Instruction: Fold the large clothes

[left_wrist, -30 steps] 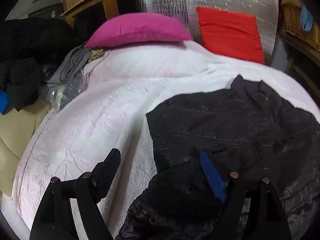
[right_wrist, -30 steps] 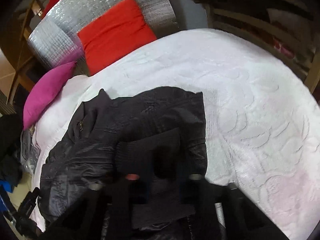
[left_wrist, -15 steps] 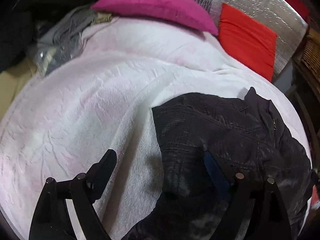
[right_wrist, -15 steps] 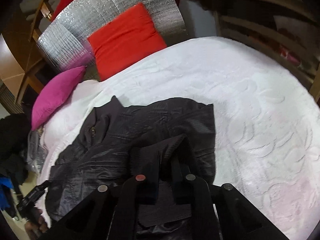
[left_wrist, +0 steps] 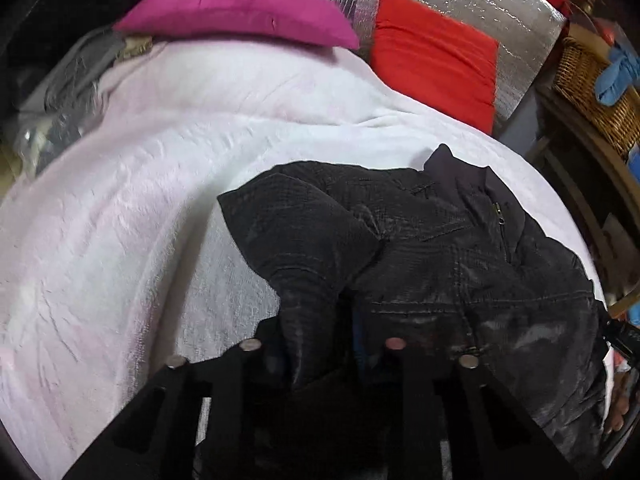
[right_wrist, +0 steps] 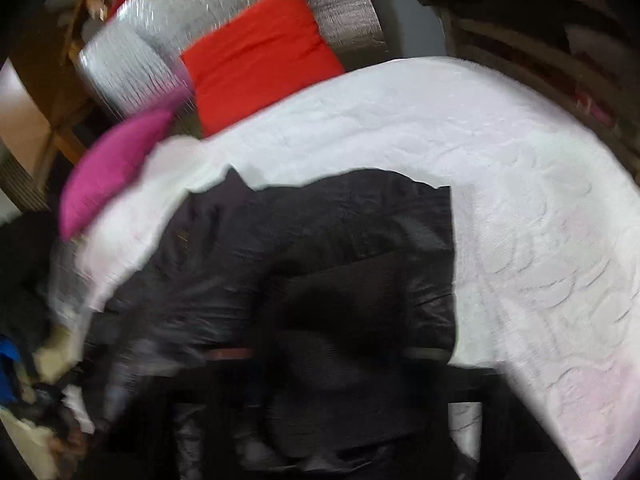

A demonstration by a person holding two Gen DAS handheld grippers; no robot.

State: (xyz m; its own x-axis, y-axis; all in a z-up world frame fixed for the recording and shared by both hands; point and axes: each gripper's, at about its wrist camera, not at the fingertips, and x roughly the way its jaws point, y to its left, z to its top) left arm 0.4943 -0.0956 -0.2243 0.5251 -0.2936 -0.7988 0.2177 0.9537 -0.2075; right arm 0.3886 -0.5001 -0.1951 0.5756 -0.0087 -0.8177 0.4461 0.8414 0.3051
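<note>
Fingers of the left gripper (left_wrist: pixel 320 344) are seen closed on a raised fold of the black quilted zip-up jacket (left_wrist: pixel 440 248), whereas a second ago they were spread wide over it. Fabric is bunched and lifted between them. The right gripper (right_wrist: pixel 328 354) is blurred and buried in dark cloth, so its grip cannot be told. The jacket is spread crumpled on the white textured bedspread (left_wrist: pixel 140 200), collar toward the magenta pillow (left_wrist: pixel 236 8) and red cushion (left_wrist: pixel 436 52).
</note>
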